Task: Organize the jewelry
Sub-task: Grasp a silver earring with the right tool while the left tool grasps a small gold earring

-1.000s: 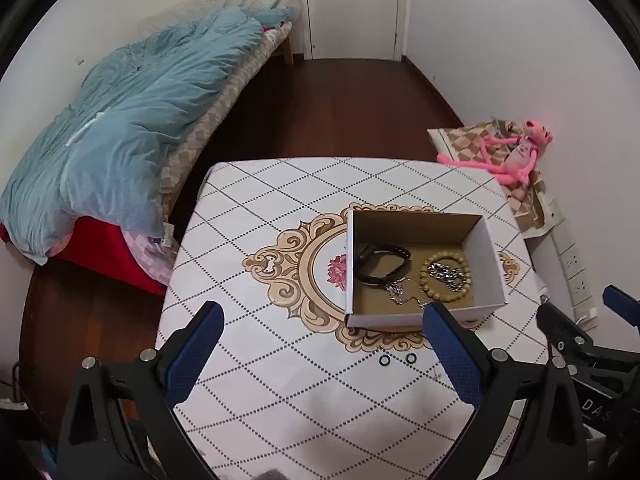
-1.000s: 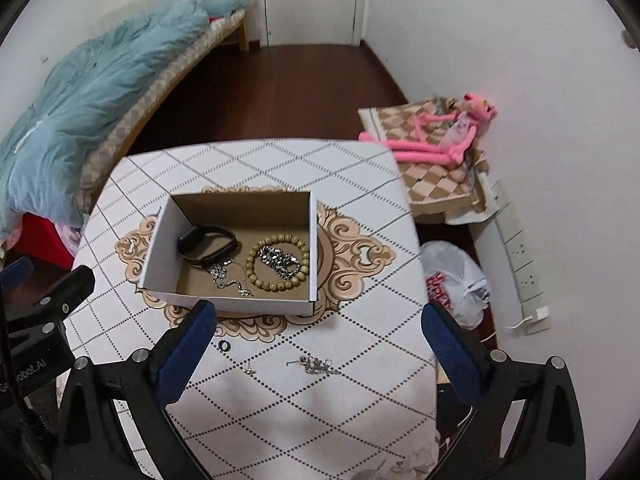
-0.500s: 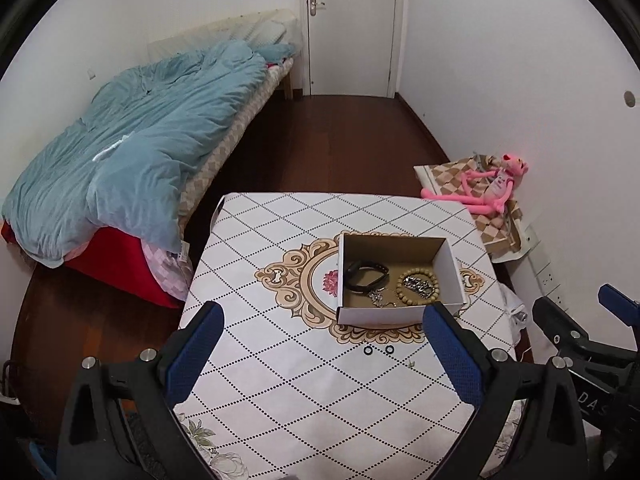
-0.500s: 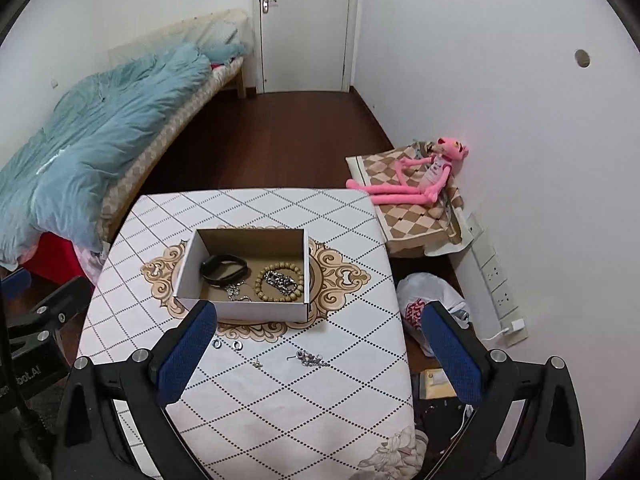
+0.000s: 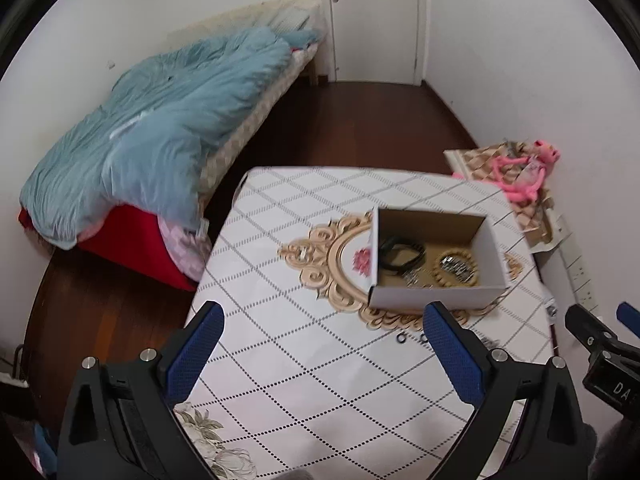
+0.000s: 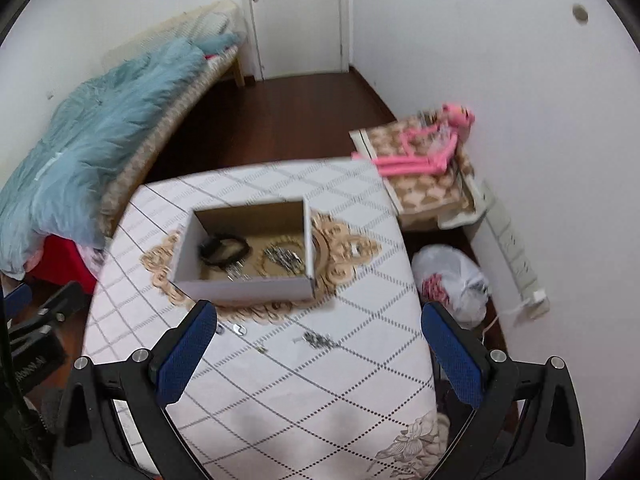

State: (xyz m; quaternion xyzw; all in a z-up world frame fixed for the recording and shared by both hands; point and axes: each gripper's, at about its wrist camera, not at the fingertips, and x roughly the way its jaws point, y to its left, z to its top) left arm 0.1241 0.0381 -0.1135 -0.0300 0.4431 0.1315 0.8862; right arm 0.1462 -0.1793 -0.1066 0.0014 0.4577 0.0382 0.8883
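An open cardboard box (image 5: 436, 298) stands on the patterned table (image 5: 304, 380); it also shows in the right wrist view (image 6: 244, 290). Inside lie a black band (image 5: 400, 256), a wooden bead bracelet (image 5: 456, 268) and a silver chain. Two small rings (image 5: 401, 338) lie on the cloth in front of the box, also in the right wrist view (image 6: 239, 330). A silver chain piece (image 6: 320, 340) lies further right. My left gripper (image 5: 324, 354) is open and empty above the near table. My right gripper (image 6: 318, 354) is open and empty, also well short of the box.
A bed with a blue duvet (image 5: 152, 128) stands left of the table. A pink plush toy (image 6: 432, 148) lies on a checked box at the right wall. A white plastic bag (image 6: 452, 280) and a power strip (image 6: 516, 256) sit beside the table's right edge.
Both grippers pulled back and up from the table, then tilted; the box looks smaller than one second ago. Both stay open and empty. The jewelry has not moved.
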